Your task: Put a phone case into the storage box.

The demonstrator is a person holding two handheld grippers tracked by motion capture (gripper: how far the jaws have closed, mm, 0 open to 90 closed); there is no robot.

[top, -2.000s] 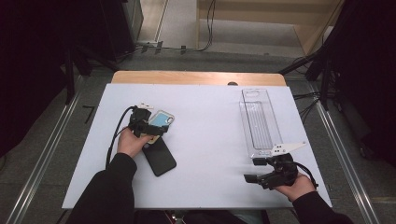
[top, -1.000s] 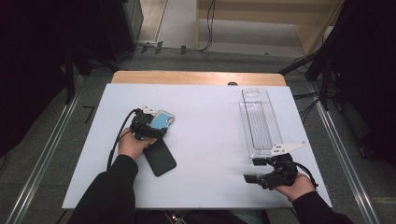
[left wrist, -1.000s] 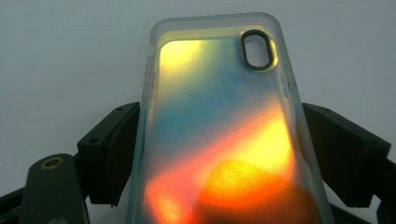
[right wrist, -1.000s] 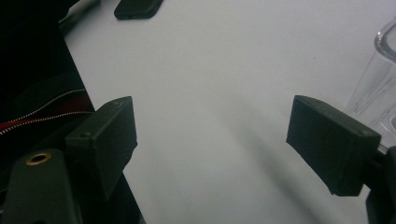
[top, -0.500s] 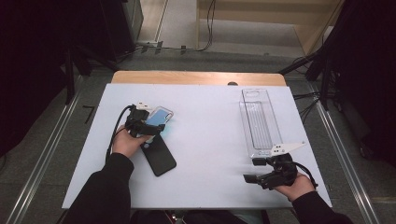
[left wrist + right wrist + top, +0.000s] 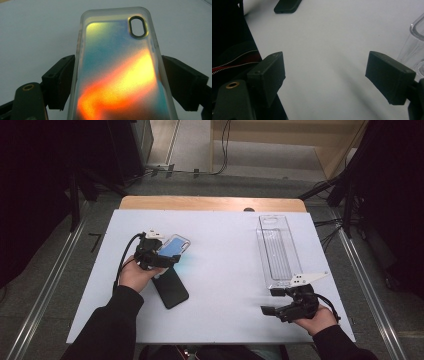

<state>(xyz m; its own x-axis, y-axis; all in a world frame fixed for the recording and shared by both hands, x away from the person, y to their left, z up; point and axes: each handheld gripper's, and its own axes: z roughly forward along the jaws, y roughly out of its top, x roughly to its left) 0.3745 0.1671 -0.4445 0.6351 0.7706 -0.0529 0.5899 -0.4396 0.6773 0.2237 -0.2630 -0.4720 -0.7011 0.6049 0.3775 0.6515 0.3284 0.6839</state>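
Two things are in play here, and I'd call it about halfway: the left gripper (image 6: 159, 260) has its jaws clamped across the sides of the phone case (image 6: 172, 246), holding it lifted just above the white table (image 6: 225, 255), right over the top end of the black phone (image 6: 171, 289) lying flat there. Fitting the case onto the phone looks like what's left. The case (image 6: 117, 72) is frosted clear plastic with an iridescent orange-yellow-blue back and an oval camera cutout. Meanwhile the right gripper (image 6: 278, 304) sits wide and empty beside the clear plastic tray (image 6: 276, 251).
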